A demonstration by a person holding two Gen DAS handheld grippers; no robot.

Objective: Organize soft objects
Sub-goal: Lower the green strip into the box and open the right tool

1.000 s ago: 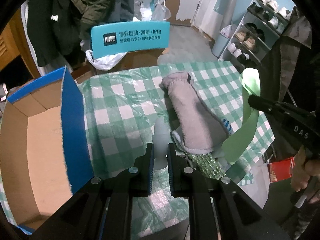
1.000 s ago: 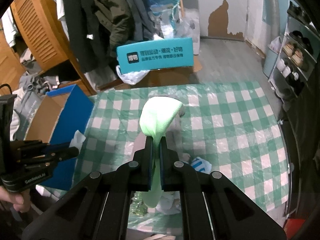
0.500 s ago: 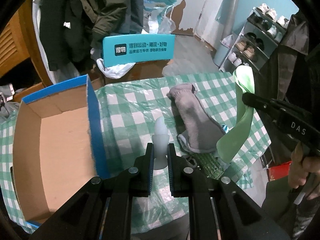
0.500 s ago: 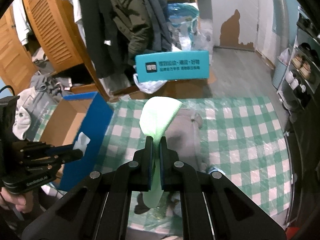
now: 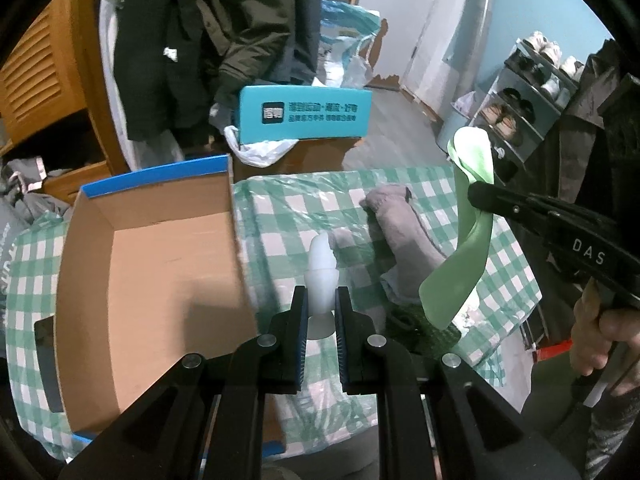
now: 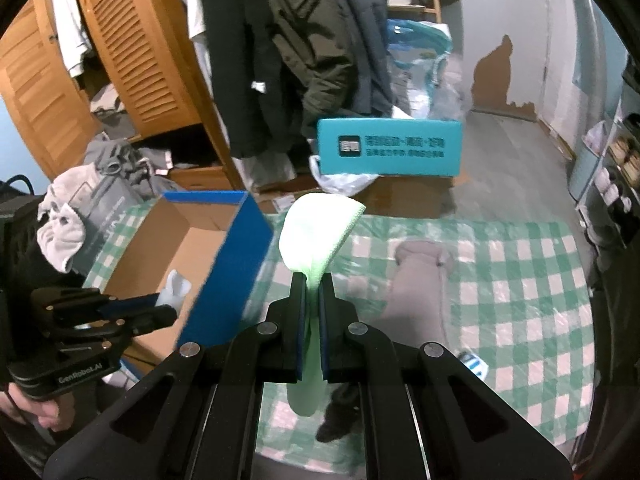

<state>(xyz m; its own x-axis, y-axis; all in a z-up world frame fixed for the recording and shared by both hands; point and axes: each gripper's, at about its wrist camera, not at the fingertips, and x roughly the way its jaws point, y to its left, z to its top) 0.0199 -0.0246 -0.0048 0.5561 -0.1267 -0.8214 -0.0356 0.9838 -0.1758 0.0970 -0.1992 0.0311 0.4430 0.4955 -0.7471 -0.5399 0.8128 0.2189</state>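
My left gripper (image 5: 321, 300) is shut on a white soft piece (image 5: 320, 268) and hangs in the air just right of the open cardboard box (image 5: 152, 272) with blue outer walls. My right gripper (image 6: 314, 282) is shut on a light green sock (image 6: 316, 228), whose tail dangles below the fingers. In the left wrist view the green sock (image 5: 468, 248) hangs from the right gripper (image 5: 476, 200) at the right. The right wrist view shows the left gripper (image 6: 170, 308) with the white piece (image 6: 176, 286) at the box (image 6: 224, 272). A grey sock (image 5: 404, 236) (image 6: 420, 280) lies on the green checked tablecloth (image 6: 520, 280).
A teal box (image 5: 306, 114) (image 6: 390, 146) stands beyond the table's far edge. Coats (image 6: 312, 40) hang behind it. A shoe rack (image 5: 520, 96) is at the right. A small dark item (image 6: 340, 412) and a blue-white item (image 6: 474, 362) lie near the table's front.
Both grippers have risen and shifted left toward the box, each keeping its grip. The box has come further into both views and the grey sock has slid right.
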